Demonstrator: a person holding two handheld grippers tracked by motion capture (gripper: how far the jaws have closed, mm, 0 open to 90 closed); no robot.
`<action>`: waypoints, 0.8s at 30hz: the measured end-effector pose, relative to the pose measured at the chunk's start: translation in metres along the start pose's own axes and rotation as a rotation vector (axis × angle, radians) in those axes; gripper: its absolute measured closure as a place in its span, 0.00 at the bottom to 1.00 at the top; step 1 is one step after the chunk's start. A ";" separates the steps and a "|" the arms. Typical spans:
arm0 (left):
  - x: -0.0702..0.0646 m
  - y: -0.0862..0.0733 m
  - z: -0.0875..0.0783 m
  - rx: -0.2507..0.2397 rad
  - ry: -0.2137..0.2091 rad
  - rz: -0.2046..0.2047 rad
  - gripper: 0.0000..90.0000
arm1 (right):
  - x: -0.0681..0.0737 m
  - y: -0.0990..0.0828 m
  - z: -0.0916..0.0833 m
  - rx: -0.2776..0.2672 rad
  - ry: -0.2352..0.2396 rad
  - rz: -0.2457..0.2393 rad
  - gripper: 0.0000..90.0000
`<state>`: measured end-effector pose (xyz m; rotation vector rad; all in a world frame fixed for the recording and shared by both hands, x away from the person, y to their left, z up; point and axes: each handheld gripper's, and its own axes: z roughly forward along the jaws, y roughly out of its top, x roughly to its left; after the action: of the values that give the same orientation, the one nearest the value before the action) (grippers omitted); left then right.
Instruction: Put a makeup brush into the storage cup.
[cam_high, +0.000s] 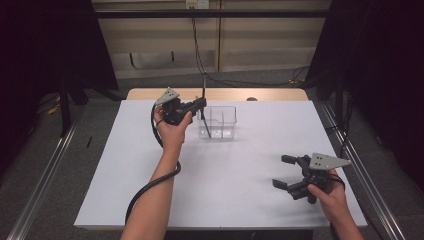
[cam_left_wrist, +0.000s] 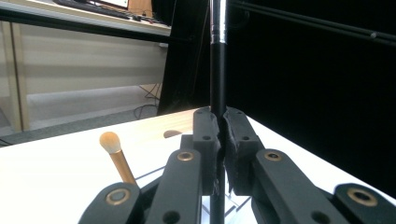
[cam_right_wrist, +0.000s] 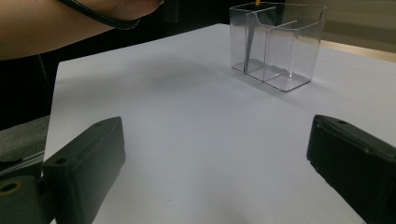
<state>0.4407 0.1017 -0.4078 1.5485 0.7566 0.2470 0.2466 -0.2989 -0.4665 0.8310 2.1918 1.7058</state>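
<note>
Black brush handle (cam_left_wrist: 217, 70) is clenched upright by the left tool (cam_high: 197, 106) over the clear organizer (cam_high: 219, 121), twelve o'clock on the worktop (cam_high: 240, 190); lower straight. Right tool (cam_high: 287, 172) gapes, empty.

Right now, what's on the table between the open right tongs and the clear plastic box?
Nothing: in the right gripper view, bare white table runs from the right tongs to the clear box.

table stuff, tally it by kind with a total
clear container: 1
makeup brushes: 2, a black-handled brush pinched in the left claw and a tan brush beside it
claws: 2, counting the right claw
total: 5
</note>
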 end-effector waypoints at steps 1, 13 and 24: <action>0.000 0.000 0.001 0.001 0.001 0.004 0.94 | 0.000 0.000 0.000 0.000 0.001 0.000 0.05; 0.003 0.000 0.009 0.013 0.029 0.019 0.94 | 0.000 0.000 -0.001 -0.004 0.002 -0.004 0.05; 0.006 -0.004 0.015 0.023 0.038 0.021 0.94 | -0.001 0.000 -0.002 -0.002 0.007 -0.006 0.05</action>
<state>0.4524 0.0930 -0.4152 1.5782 0.7755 0.2847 0.2459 -0.3013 -0.4664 0.8177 2.1941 1.7105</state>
